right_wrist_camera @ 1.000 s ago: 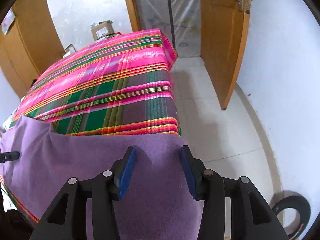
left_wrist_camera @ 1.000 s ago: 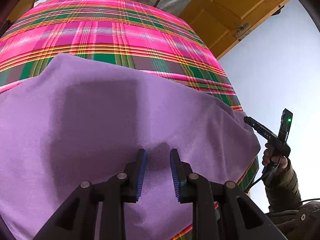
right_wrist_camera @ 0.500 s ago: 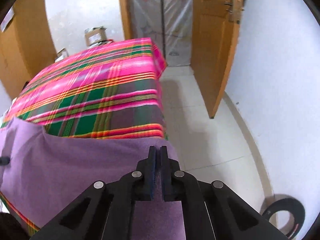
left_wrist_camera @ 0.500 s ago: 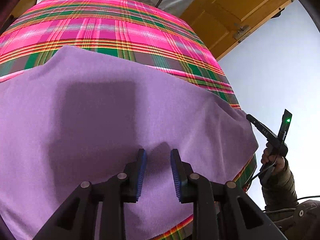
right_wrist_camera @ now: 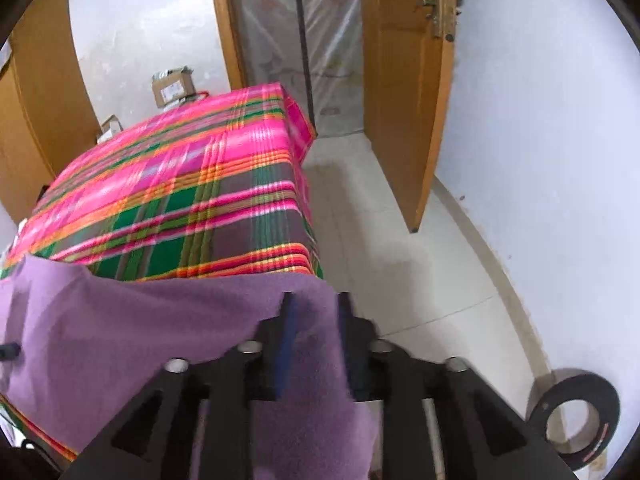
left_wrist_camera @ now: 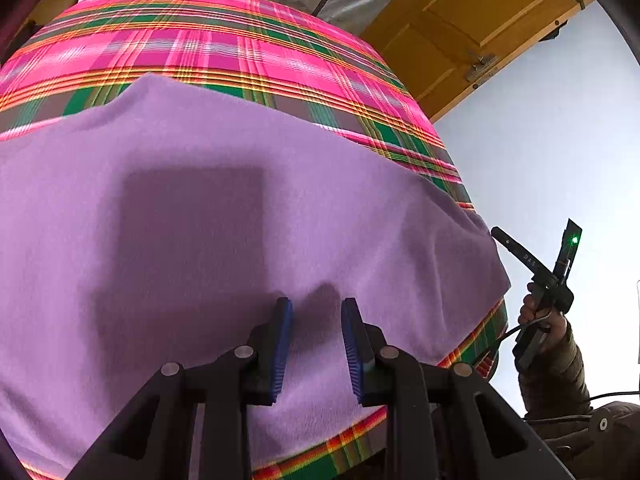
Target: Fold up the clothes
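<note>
A purple cloth (left_wrist_camera: 224, 208) lies spread over the near end of a table covered in pink and green plaid (left_wrist_camera: 224, 52). My left gripper (left_wrist_camera: 316, 320) rests low over the cloth's near part. Its jaws stand apart, with flat fabric under and between the blue pads (left_wrist_camera: 282, 340). My right gripper (right_wrist_camera: 314, 320) is at the cloth's right corner (right_wrist_camera: 320, 360), which hangs off the table edge. Its jaws are opening, and the purple fabric still lies between them, draped against the right finger. In the left wrist view, the right gripper (left_wrist_camera: 500, 237) is held by a hand (left_wrist_camera: 536, 312) just beyond that corner.
Pale tiled floor (right_wrist_camera: 400, 264) runs to the right of the table. An open wooden door (right_wrist_camera: 404, 80) and a white wall stand beyond it. A black ring-shaped roll (right_wrist_camera: 572, 412) lies on the floor at the lower right. Cardboard boxes (right_wrist_camera: 174, 86) sit behind the table's far end.
The right gripper's jaws went from wide apart to shut on the cloth's edge, and now stand parted again. The left gripper has kept the same opening over the cloth.
</note>
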Tool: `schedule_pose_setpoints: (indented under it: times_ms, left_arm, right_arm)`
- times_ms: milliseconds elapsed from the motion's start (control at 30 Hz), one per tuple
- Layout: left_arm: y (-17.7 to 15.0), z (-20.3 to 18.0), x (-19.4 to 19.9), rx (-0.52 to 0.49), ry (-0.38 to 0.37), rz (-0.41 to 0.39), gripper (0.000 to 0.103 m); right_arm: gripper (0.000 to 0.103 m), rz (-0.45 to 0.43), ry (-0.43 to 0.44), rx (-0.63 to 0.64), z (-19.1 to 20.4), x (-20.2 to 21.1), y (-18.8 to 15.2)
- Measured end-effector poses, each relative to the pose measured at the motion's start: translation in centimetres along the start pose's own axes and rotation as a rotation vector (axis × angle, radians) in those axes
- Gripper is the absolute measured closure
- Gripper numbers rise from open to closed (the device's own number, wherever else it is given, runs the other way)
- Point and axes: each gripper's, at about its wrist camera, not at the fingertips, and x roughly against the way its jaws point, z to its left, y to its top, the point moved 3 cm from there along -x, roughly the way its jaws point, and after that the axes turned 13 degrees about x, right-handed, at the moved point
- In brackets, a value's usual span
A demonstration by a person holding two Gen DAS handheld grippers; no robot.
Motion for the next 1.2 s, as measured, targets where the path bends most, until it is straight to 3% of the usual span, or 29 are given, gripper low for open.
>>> schedule_pose_setpoints:
  times_ms: [133,300,533,700,833,967,1067,1200]
  left_arm:
    - [-0.9,0.6,0.6,0.001,-0.01,-0.009,0.077]
    - [-2.1,1.7,1.5,-0.001,-0.031,-0.022,0.077]
    - [-3.8,4.5,3.3,0.039,-0.091,-0.065,0.077]
    - [-4.7,6.4,4.4,0.068,-0.133,-0.095,0.077]
    - [-5.3,7.2,5.0,0.072,-0.133,-0.108,0.077]
    - [-5.9,8.0,5.7,0.089,-0.13,-0.125,0.077]
    - [-6.1,9.2,6.7,0.108,-0.084,-0.163,0.077]
    - [-5.9,12.0,9.1,0.212,-0.06,-0.249,0.077]
  right_arm:
    - [0.074,-0.018,0.04,0.005,1.3,1.0,-0.7]
    - [0.067,-0.025,0.009,0.083,3.5,2.0,-2.0]
    - [0.062,-0.007,-0.019,-0.029,3.0,3.0,-4.2]
    - [0.061,-0.051,-0.063,-0.018,5.2,5.2,-4.1]
    - [0.06,-0.125,0.022,0.06,9.6,7.0,-2.9]
    - [0.06,-0.144,0.157,0.191,15.7,7.0,-2.0]
    - [0.06,-0.126,0.22,0.265,19.9,6.2,-2.0]
    - [0.06,-0.125,0.308,0.323,24.1,5.6,-2.0]
